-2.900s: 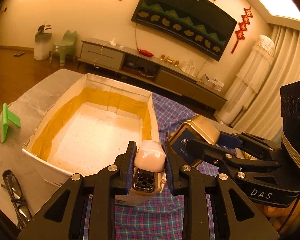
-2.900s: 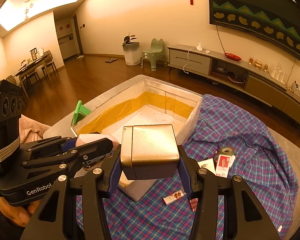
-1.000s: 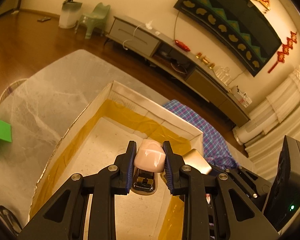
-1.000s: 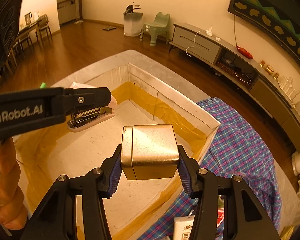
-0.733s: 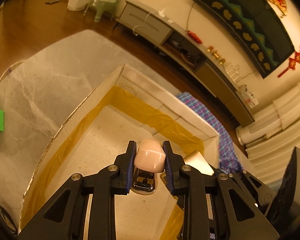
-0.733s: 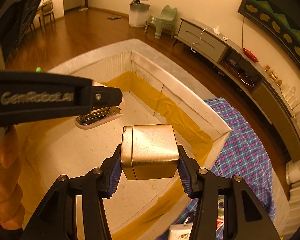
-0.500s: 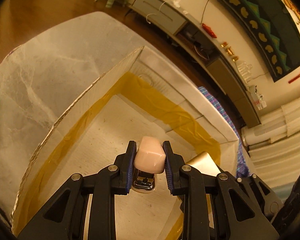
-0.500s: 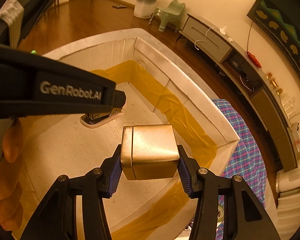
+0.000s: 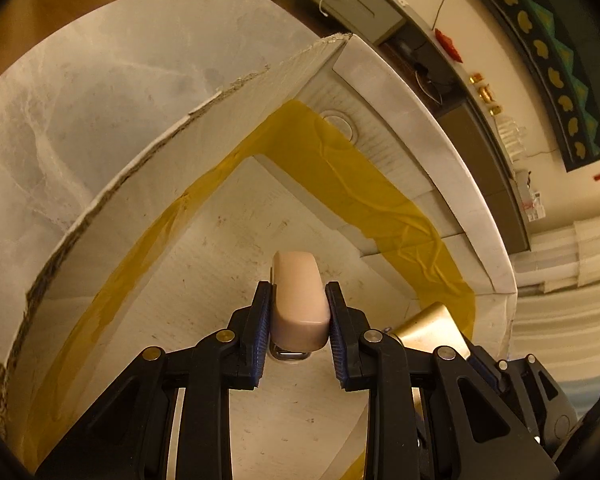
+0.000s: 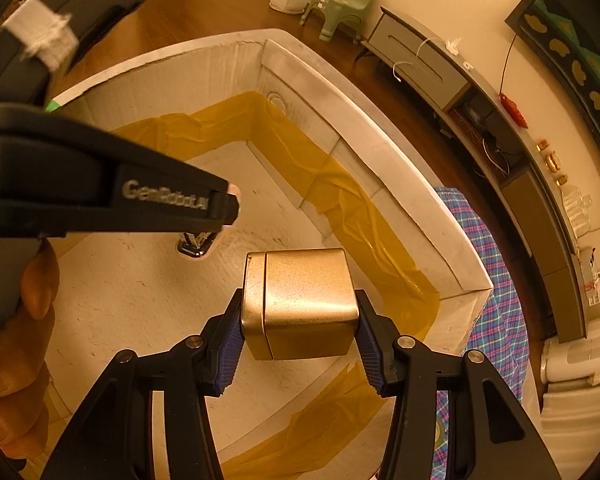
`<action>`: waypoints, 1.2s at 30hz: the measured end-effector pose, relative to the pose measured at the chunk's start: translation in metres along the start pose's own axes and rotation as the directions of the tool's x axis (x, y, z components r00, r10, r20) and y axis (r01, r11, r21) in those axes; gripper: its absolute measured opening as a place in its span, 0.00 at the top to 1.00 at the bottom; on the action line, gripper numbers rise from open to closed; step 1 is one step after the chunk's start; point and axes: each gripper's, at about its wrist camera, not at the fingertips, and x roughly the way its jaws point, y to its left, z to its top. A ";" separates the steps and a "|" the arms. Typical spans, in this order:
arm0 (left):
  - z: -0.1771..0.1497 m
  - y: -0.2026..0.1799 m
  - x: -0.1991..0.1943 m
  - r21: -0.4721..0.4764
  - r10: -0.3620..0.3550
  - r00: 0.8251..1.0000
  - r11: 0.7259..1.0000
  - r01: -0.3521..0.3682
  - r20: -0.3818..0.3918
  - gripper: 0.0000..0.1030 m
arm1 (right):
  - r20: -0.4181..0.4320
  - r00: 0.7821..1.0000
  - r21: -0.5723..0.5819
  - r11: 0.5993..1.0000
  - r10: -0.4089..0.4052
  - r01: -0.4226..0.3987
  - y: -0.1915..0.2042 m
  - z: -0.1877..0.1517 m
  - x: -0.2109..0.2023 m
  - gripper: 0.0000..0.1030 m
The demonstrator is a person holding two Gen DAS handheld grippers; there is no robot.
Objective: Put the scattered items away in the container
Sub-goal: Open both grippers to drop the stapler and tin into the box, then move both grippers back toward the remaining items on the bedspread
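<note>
1. A white box [image 9: 440, 136] with yellow tape along its inner walls is seen in both wrist views; it serves as the landmark for all places below.
2. A pink stapler [image 9: 298, 296] is clamped between the pads of the left hand-held gripper [image 9: 298, 312], which is tilted steeply down inside the box, above the box floor.
3. The stapler's metal end [image 10: 196, 245] is seen in the right wrist view just above the box floor, near the far corner of the box; whether it touches the floor cannot be told.
4. A gold tin [image 10: 300, 304] is clamped between the blue pads of the right hand-held gripper [image 10: 300, 344], whose jaws are spread wide around it.
5. The tin is held over the box floor, inside the box, close to its right wall.
6. A corner of the gold tin [image 9: 432, 326] is seen in the left wrist view beside the stapler, toward the right wall of the box.
7. A person's hand [image 10: 16, 360] is seen at the left edge of the right wrist view, wrapped around the left hand-held gripper's handle.
8. A plaid cloth [image 10: 496, 280] is spread outside the box, against its right wall.
9. A pale marbled counter [image 9: 100, 80] is seen outside the box, beyond its left wall.
</note>
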 end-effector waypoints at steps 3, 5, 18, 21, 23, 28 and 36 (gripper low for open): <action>0.000 0.000 -0.004 -0.014 -0.011 1.000 1.000 0.011 0.011 0.65 | -0.015 1.000 0.019 1.000 0.009 -0.008 -0.004 0.001 0.003 0.50; 0.001 -0.002 -0.009 -0.016 -0.013 1.000 1.000 0.013 0.025 0.56 | -0.014 1.000 0.039 0.999 0.007 -0.007 -0.008 0.000 0.002 0.45; -0.012 0.001 -0.072 0.046 -0.095 0.986 0.995 0.090 0.136 0.56 | 0.060 0.996 0.120 0.991 0.059 -0.066 -0.013 -0.013 -0.026 0.40; -0.025 0.001 -0.099 0.090 -0.112 0.976 0.991 0.097 0.189 0.56 | 0.082 0.992 0.136 0.985 0.092 -0.103 -0.008 -0.020 -0.034 0.40; -0.034 -0.001 -0.111 0.115 -0.114 0.969 0.989 0.090 0.218 0.55 | 0.096 0.990 0.146 0.983 0.102 -0.115 -0.006 -0.024 -0.040 0.40; -0.068 -0.013 -0.133 0.198 -0.129 0.946 0.978 0.071 0.298 0.55 | 0.181 0.975 0.179 0.971 0.127 -0.160 -0.005 -0.037 -0.067 0.40; -0.133 -0.036 -0.166 0.367 -0.176 0.876 0.930 -0.001 0.448 0.55 | 0.369 0.917 0.222 0.944 0.151 -0.245 -0.001 -0.078 -0.118 0.40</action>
